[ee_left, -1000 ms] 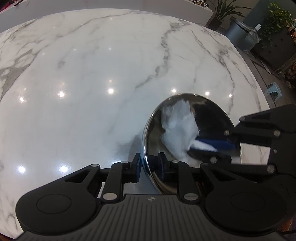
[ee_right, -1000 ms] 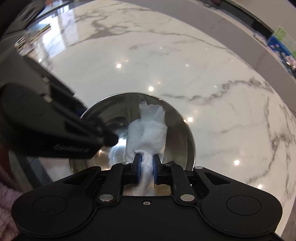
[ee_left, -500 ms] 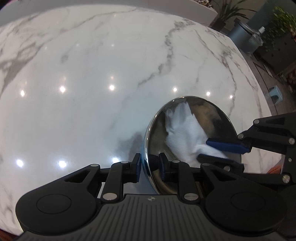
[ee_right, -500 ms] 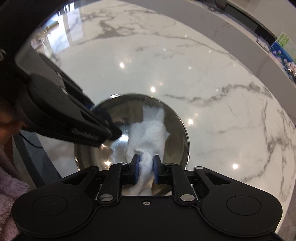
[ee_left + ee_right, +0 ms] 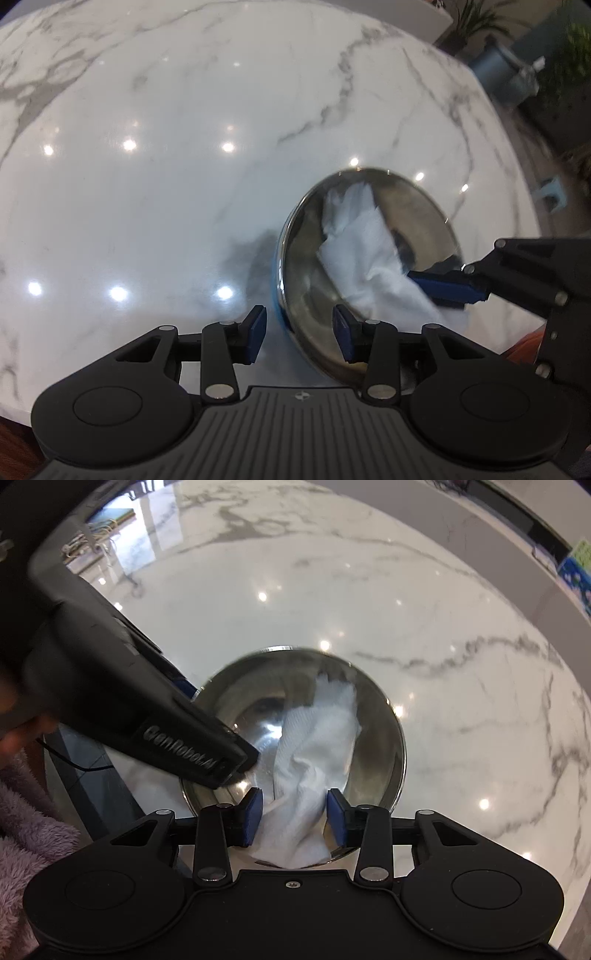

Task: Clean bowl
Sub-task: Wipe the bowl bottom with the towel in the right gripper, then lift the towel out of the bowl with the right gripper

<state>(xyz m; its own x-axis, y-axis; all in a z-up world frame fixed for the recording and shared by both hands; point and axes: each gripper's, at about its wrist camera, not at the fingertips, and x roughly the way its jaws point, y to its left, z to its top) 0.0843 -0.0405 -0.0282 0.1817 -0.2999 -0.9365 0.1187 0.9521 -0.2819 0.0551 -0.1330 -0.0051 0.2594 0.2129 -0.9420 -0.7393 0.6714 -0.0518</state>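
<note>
Bowl (image 5: 295, 295) rim sits untouched between opening left jaws; right jaws parted around tissue (image 5: 314, 753).

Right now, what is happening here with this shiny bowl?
A person is cleaning a steel bowl on a marble table. The left tongs are opening, and the bowl's rim stands between their pads. The right tongs stand open around a white paper towel, which lies loose inside the bowl.
</note>
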